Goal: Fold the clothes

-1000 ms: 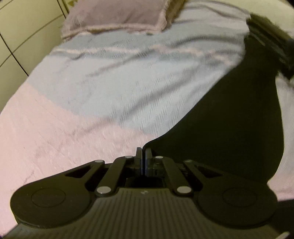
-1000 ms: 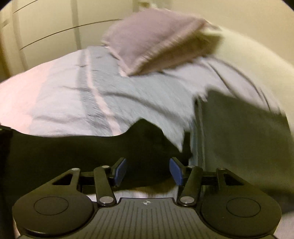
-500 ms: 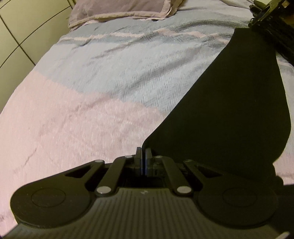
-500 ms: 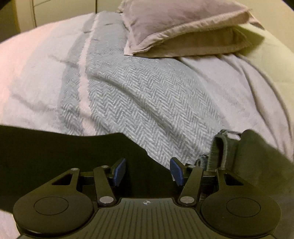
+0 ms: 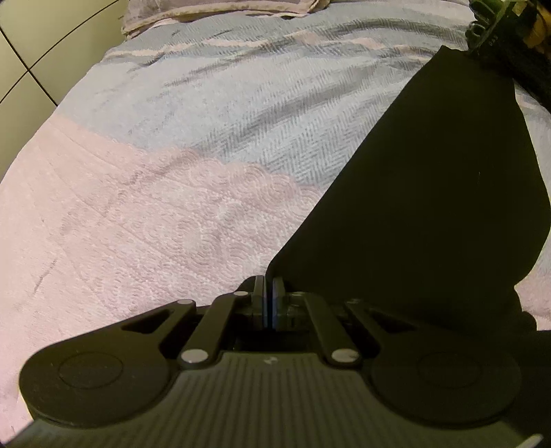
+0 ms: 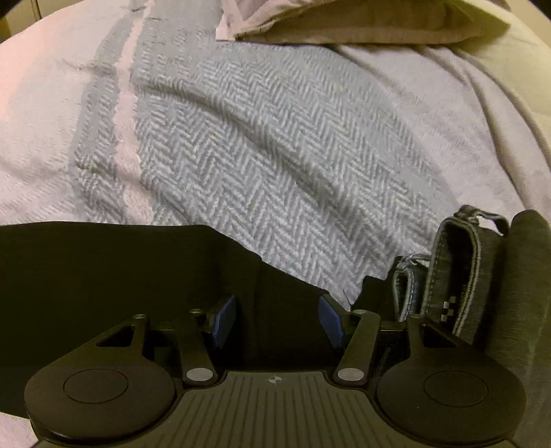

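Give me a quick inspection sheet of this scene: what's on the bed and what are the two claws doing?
Surface: bedspread, blue herringbone and pink, wrinkled.
Job's things: black garment stretched out; folded grey clothes at right.
Clutter: pillow at the far end.
Claws: left claw shut on the garment's corner; right claw open, the black garment between its fingers.
Cables: nothing seen.
Surroundings: pale cupboard panels beside the bed.

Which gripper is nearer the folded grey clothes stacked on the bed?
Right. The right gripper sits just left of the folded grey clothes, jaws open over the black garment. The left gripper pinches that garment's far corner; the stack is outside its view.
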Motion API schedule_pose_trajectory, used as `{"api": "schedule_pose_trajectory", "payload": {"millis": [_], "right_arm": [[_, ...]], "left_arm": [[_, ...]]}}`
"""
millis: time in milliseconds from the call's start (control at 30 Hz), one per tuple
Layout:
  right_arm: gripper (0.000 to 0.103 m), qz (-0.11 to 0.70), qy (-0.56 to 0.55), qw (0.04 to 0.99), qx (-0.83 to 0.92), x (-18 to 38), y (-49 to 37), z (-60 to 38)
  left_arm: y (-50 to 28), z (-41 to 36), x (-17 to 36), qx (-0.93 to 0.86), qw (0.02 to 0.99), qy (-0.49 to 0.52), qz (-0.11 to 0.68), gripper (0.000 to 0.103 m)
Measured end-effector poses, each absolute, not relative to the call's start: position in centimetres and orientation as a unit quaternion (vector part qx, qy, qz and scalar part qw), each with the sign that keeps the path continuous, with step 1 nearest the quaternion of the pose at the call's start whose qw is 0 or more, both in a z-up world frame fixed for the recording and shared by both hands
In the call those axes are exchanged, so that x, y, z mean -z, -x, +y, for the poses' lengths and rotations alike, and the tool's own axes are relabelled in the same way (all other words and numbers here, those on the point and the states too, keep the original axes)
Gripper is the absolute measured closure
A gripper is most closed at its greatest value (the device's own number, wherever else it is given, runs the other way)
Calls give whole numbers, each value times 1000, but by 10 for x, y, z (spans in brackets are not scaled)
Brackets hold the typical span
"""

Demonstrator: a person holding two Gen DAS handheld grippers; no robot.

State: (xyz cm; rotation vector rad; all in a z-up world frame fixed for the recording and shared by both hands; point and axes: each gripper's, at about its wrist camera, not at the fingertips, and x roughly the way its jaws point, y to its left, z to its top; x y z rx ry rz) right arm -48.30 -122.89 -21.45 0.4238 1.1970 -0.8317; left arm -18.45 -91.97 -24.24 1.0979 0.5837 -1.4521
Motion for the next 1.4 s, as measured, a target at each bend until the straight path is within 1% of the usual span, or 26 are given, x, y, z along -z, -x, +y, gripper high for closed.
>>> {"api": "schedule_pose_trajectory", "payload": {"millis": [67, 100, 133, 167, 200, 233, 300, 367, 433, 533, 600, 633, 700, 733, 767, 967, 1033, 1067, 1100, 1133, 1167, 1200, 1233, 1333, 1400], "right_arm": [[48, 554, -192, 722, 367, 216, 482, -1229], [56, 564, -193, 721, 353, 218, 480, -1229], [95, 567, -192, 723, 345, 216, 480, -1227], [100, 568, -192, 726, 336, 214, 480, -1224], [100, 568, -168, 731, 339, 208, 479, -1217], [103, 560, -135, 742, 343, 197, 478, -1207], [103, 532, -61, 762, 363, 169, 477, -1187], [103, 486, 17, 777, 399, 136, 483, -1169], [103, 445, 66, 778, 439, 112, 493, -1160], [103, 433, 39, 785, 441, 108, 504, -1172], [103, 454, -16, 790, 412, 118, 505, -1179], [102, 464, -44, 791, 396, 123, 505, -1182], [68, 487, -63, 790, 367, 135, 500, -1183], [32, 501, -61, 787, 355, 144, 494, -1184], [24, 513, -58, 785, 342, 152, 488, -1187], [24, 618, -10, 741, 263, 204, 452, -1200], [24, 647, -13, 724, 238, 221, 448, -1206], [26, 656, -30, 719, 228, 229, 448, -1210], [32, 658, -58, 716, 226, 233, 451, -1214], [61, 651, -97, 717, 228, 232, 456, -1219], [77, 643, -122, 719, 233, 227, 459, -1220], [83, 638, -115, 723, 238, 220, 461, -1216], [85, 632, -92, 731, 240, 207, 462, -1207], [85, 588, -15, 754, 291, 152, 473, -1180], [85, 562, 35, 755, 337, 117, 481, -1163]], "left_arm": [[187, -919, 243, 621, 574, -473, 246, 102], [188, -919, 243, 622, 573, -475, 245, 102], [190, -918, 243, 622, 572, -477, 242, 102], [191, -918, 241, 623, 572, -478, 238, 102], [192, -918, 240, 624, 573, -478, 234, 102], [193, -918, 238, 625, 573, -478, 229, 102], [197, -917, 230, 631, 577, -473, 211, 102], [201, -920, 222, 639, 587, -458, 196, 102], [207, -927, 222, 640, 587, -456, 195, 102], [216, -940, 224, 641, 584, -458, 196, 101], [221, -945, 226, 641, 582, -459, 199, 100], [222, -945, 226, 639, 583, -460, 201, 100], [221, -941, 225, 636, 583, -461, 206, 100], [220, -938, 226, 634, 583, -463, 208, 99], [218, -934, 226, 633, 584, -464, 209, 99], [207, -912, 231, 623, 585, -471, 218, 99], [203, -906, 233, 620, 586, -472, 221, 99], [202, -904, 234, 619, 587, -471, 224, 99], [202, -903, 234, 619, 588, -470, 225, 99], [202, -902, 235, 619, 588, -469, 226, 99], [201, -900, 235, 619, 589, -467, 226, 99], [201, -900, 235, 620, 590, -466, 225, 99], [200, -900, 235, 621, 591, -463, 224, 99], [201, -906, 231, 626, 594, -456, 219, 99], [203, -915, 230, 631, 594, -448, 218, 97]]}}
